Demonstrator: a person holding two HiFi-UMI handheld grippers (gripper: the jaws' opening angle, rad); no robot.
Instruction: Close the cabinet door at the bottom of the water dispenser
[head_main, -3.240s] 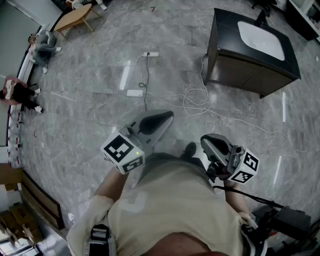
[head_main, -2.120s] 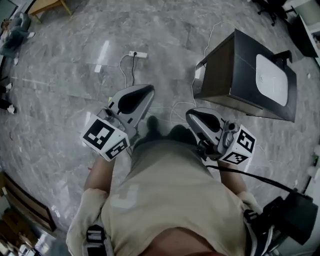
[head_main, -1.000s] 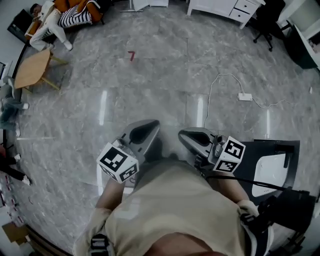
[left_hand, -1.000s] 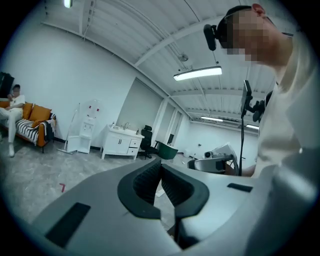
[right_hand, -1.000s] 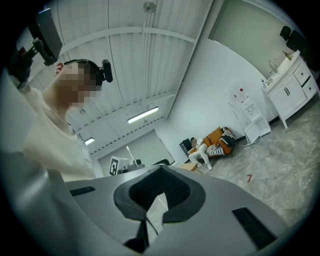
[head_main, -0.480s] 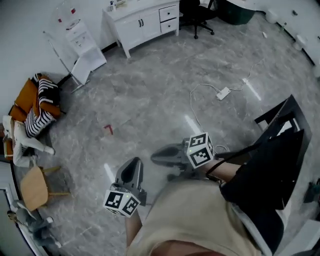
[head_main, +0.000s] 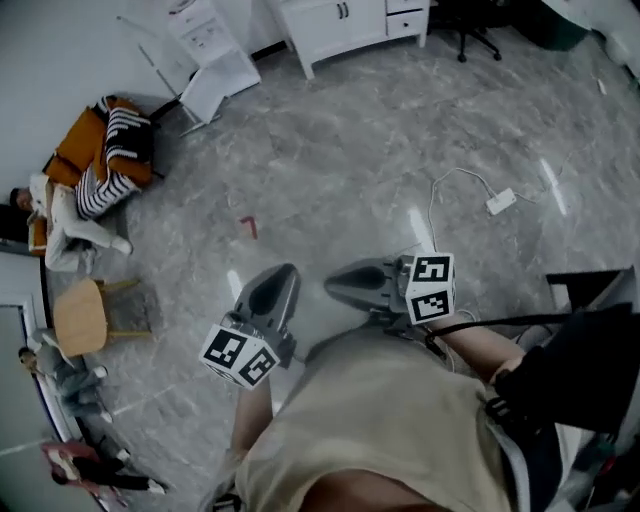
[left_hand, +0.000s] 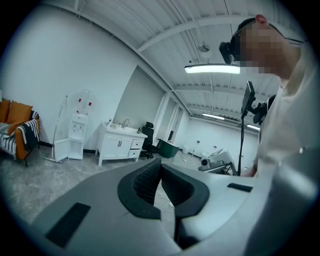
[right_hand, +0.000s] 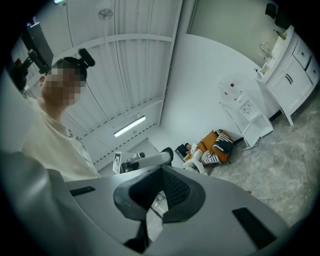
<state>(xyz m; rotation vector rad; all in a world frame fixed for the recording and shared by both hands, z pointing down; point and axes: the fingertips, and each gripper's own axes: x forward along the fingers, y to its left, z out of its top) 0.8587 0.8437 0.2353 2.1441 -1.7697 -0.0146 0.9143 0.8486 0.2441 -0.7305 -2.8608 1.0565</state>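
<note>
1. Water dispenser (head_main: 203, 28): against the far wall, upper left of the head view; its cabinet door (head_main: 228, 80) stands out from its base over the floor (head_main: 330, 150).
2. Sideboard (head_main: 335, 20): just right of the dispenser, on the same wall; office chair (head_main: 475, 25) further right.
3. Sofa (head_main: 82, 140): left of the dispenser, with a person (head_main: 62, 215) lying on it.
4. Small table (head_main: 80, 318): nearer than the sofa, at the left edge.
5. Power strip (head_main: 500, 202): on the floor at right, with a cable running from it.
6. Left gripper (head_main: 290, 268) and right gripper (head_main: 328, 285): side by side at near centre, well apart from the dispenser.
</note>
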